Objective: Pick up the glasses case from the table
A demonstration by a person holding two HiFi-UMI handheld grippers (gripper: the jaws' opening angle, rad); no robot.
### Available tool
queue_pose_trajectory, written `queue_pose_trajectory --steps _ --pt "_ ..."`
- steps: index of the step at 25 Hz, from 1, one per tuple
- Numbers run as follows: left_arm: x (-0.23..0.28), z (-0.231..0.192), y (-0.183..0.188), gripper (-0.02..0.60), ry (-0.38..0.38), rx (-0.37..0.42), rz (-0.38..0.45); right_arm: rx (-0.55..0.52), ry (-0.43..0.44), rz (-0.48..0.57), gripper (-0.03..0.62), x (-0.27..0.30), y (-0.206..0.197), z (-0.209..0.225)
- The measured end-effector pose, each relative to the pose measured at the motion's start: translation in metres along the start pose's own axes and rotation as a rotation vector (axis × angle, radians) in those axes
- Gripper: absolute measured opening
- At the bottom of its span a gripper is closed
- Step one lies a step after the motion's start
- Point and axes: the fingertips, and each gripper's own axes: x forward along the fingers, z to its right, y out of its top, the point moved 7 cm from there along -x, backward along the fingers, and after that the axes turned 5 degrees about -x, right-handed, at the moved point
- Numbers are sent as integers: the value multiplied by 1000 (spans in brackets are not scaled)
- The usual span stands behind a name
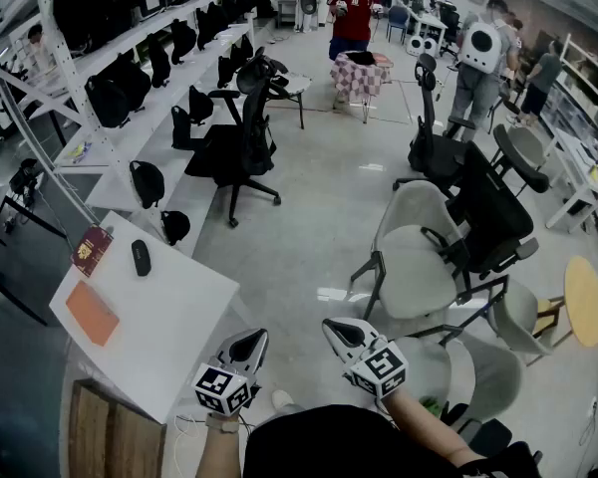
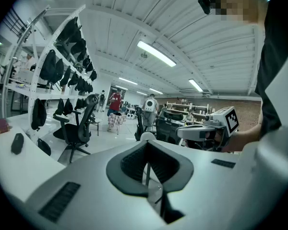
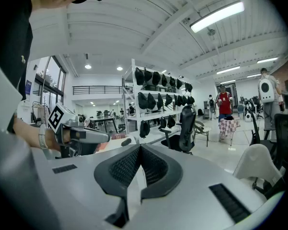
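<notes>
Handling guess first: the small black oval glasses case [image 1: 141, 257] looked like a light, stiff shell with a smooth, rounded skin. I figured it'd be slippery and could squirt out of a pinch near either end. Best bet seemed to be closing across its narrow width, at the middle of its length. It lay flat on the white rectangular table [image 1: 179, 317], toward the far end, at roughly ten o'clock from both grippers and well apart from them. A maroon booklet [image 1: 92, 250] sat near it at nine o'clock and a flat orange card [image 1: 92, 313] at seven o'clock, neither touching it. The case was the only container on the table, and it was closed up, so I couldn't tell what was inside. The left gripper [image 1: 251, 339] had its jaws pressed together with nothing between them. The right gripper [image 1: 337, 329] was likewise fully closed and empty. Both were held off the table's four o'clock edge and would've needed opening before any grab.
</notes>
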Motion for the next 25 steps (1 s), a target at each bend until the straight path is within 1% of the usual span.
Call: queue_pose_trajectory --steps 4,10,14,18,21,25 --pt "-8 -23 6 17 12 -28 22 11 13 -9 28 24 6 -10" --pt "-12 -60 11 17 14 -41 27 -15 29 -36 28 58 10 -16" --pt "-19 -83 9 17 17 -69 32 29 21 -32 28 83 9 -15" --pt "-33 -117 2 17 18 -75 8 48 14 -37 28 114 9 -16" --pt "-36 -144 2 17 47 -79 -1 32 12 -49 28 136 9 -10" --pt "-44 -168 9 17 74 -107 2 52 41 -59 28 167 18 -10"
